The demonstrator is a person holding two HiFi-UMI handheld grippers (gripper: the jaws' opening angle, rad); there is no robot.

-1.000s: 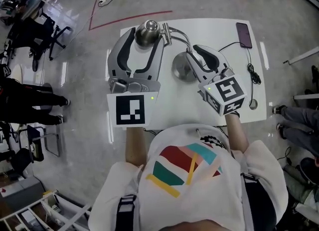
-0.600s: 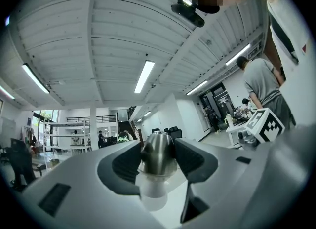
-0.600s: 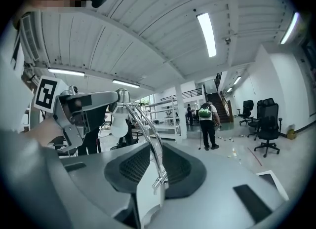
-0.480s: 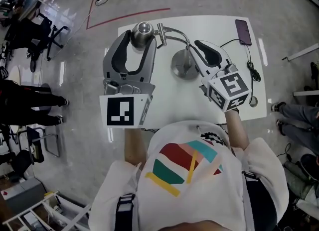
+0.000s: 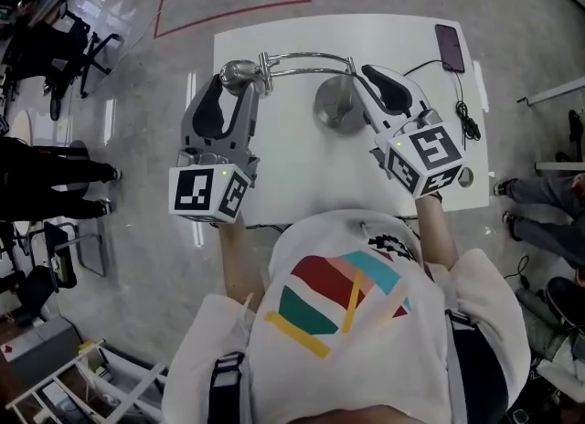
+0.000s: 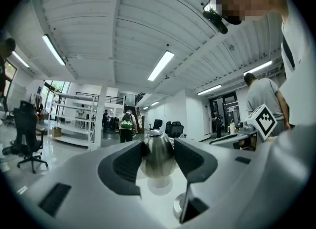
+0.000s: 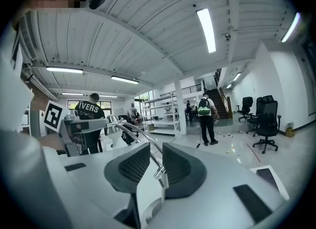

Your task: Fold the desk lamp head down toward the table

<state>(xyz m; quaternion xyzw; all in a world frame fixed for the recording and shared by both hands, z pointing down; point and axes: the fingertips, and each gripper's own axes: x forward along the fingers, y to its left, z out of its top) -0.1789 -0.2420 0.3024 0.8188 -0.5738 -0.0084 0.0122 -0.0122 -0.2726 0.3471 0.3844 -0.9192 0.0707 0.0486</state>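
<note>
As seen from above, left gripper (image 5: 235,85): pointing level, jaws just been closing, now wide and pressed on either side of the lamp head.
Lamp head (image 6: 158,158): rounded chrome, squarely between the left pads (image 6: 123,164), touching both (top showing above them).
Right gripper (image 5: 360,79): jaws narrow, clamped on the stem.
Stem (image 7: 149,148): thin chrome rod, running up through the slit between the right jaws, with a small joint just in front of them.
Lamp arm (image 5: 306,58): curved chrome tube, spanning from the left jaws across to the right jaws, roughly level.
Base (image 5: 335,108): round metal disc, just beside and below the right jaws, flat on the table.
Table (image 5: 292,171): white, beneath both pairs of jaws.
Phone (image 5: 448,35): dark, flat on the table, well beyond the right jaws near the far corner.
Cable (image 5: 462,125): black, on the outer side of the right gripper, apart from its jaws.
</note>
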